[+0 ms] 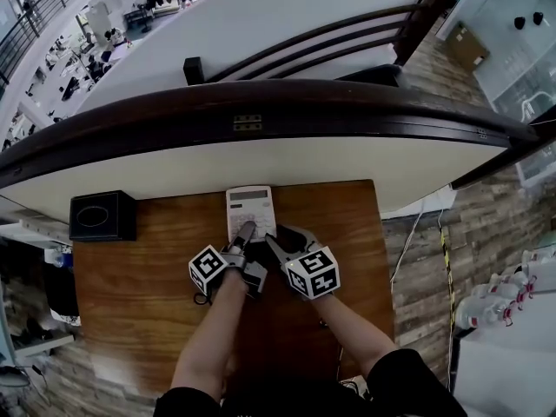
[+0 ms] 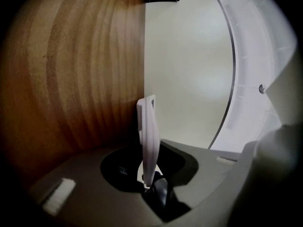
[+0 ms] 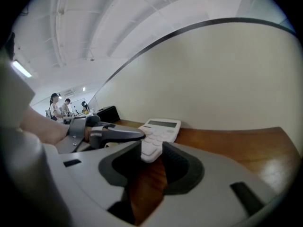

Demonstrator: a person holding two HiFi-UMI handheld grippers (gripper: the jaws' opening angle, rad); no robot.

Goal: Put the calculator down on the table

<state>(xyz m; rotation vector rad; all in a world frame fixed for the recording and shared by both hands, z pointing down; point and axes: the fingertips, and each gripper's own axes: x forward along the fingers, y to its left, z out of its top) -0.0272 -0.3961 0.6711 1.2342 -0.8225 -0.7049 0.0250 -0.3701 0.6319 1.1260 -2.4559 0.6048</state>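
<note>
The white calculator lies flat on the wooden table, its far end near the white partition. My left gripper is shut on its near edge. In the left gripper view the calculator stands edge-on between the rolled left gripper's pads. My right gripper sits just right of it with its jaws apart. In the right gripper view the calculator's near right corner shows between the right gripper's fingertips, with no pad seen pressing. The left gripper lies beside it there.
A black box stands at the table's far left corner, also seen as the black box in the right gripper view. A curved white partition with a dark rail borders the table's far edge. The table's right edge drops to a wood floor.
</note>
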